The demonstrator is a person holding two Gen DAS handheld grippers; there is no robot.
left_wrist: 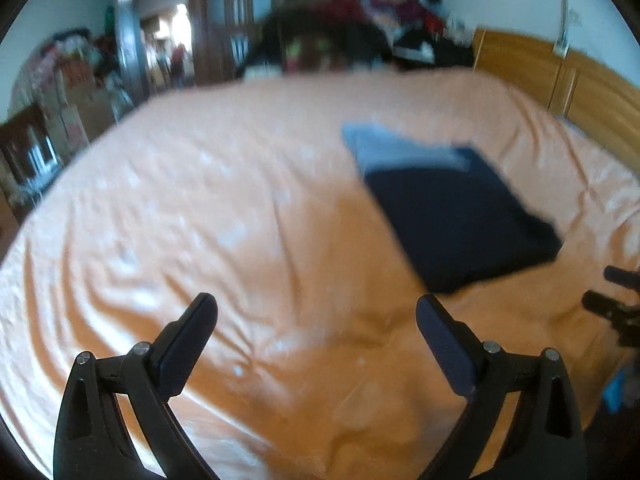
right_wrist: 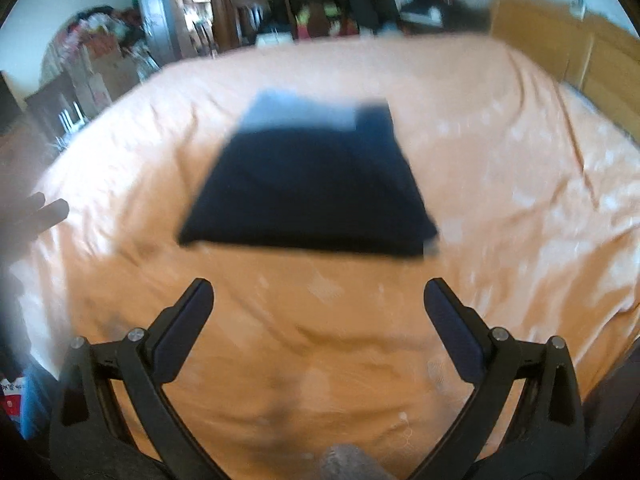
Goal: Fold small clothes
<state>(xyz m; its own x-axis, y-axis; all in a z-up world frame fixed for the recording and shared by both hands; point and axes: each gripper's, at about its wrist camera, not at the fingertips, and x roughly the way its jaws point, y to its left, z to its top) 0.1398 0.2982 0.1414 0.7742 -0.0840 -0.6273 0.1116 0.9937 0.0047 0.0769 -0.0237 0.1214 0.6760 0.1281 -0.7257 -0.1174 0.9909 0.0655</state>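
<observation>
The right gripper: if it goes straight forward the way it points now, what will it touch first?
Probably the orange bedsheet, then the folded dark garment lying ahead. The right gripper is open and holds nothing. Blur makes its height above the bed unclear.

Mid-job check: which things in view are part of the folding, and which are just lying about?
Job:
- dark garment, folded on the bed
- light blue cloth under its far edge
- left gripper, right gripper, jaws open, empty

Lying about:
- clothes pile beyond the bed
- boxes by the wall
- headboard
</observation>
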